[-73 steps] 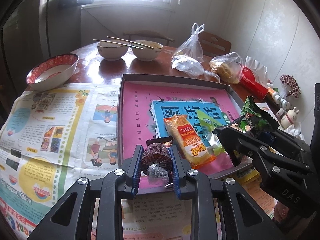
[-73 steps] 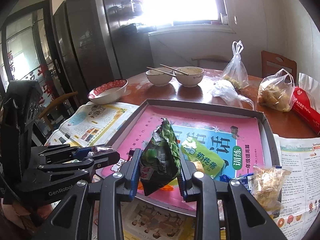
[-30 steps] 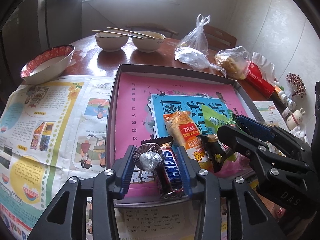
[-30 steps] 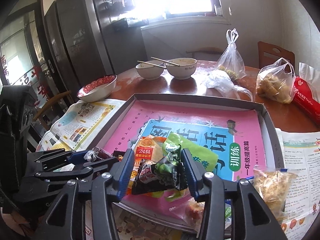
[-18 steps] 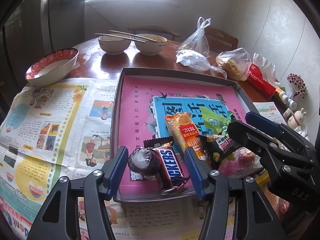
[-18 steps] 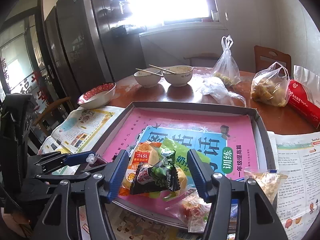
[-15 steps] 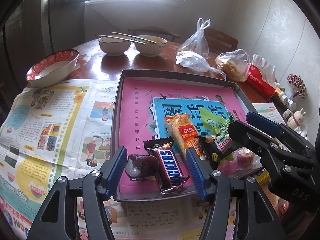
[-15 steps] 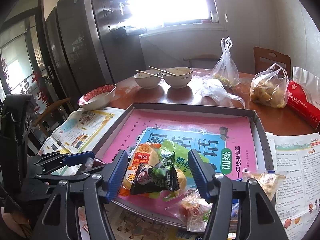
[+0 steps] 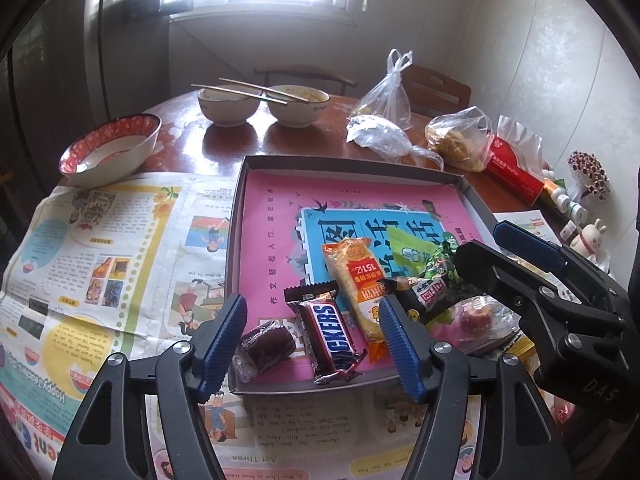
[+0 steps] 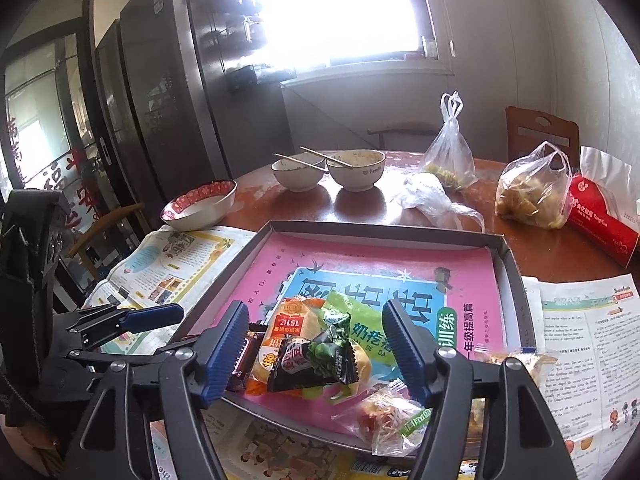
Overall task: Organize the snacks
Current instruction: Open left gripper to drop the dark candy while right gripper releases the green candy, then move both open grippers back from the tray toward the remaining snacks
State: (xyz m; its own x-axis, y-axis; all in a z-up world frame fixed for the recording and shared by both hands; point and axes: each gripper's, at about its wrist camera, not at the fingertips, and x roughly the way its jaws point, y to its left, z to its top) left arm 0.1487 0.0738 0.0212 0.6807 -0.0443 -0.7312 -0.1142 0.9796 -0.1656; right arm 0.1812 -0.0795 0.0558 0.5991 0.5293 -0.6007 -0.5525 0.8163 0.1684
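A round wooden table (image 9: 224,152) carries everything, with newspaper (image 9: 100,256) spread over its near side. On the newspaper sits a shallow grey tray (image 9: 236,240) lined with a pink and blue printed sheet (image 9: 280,216); its far edge faces two white bowls (image 9: 228,106) with chopsticks (image 9: 248,90) laid across them. A red-rimmed bowl (image 9: 108,148) stands at the table's left edge, and tied plastic bags (image 9: 384,120) and a red packet (image 9: 516,172) lie toward the right edge.

The snacks are gathered along the tray's near edge. An orange packet (image 9: 356,280) lies lengthwise near the middle, partly over a light green packet (image 9: 408,248). A dark green pouch (image 10: 316,360) rests on the orange packet. A Snickers bar (image 9: 328,332) lies left of the orange packet, and a small dark wrapped sweet (image 9: 266,344) sits at the near left corner, just beside the bar. A clear bag with something red inside (image 10: 380,416) hangs over the tray's near edge on the right.

The left gripper (image 9: 312,344) hovers over the near left corner with its jaws apart, having just been opening; the sweet and the bar lie between them, loose on the tray. The right gripper (image 10: 316,352) has likewise just been opening, jaws apart either side of the green pouch, which lies free on the pile.
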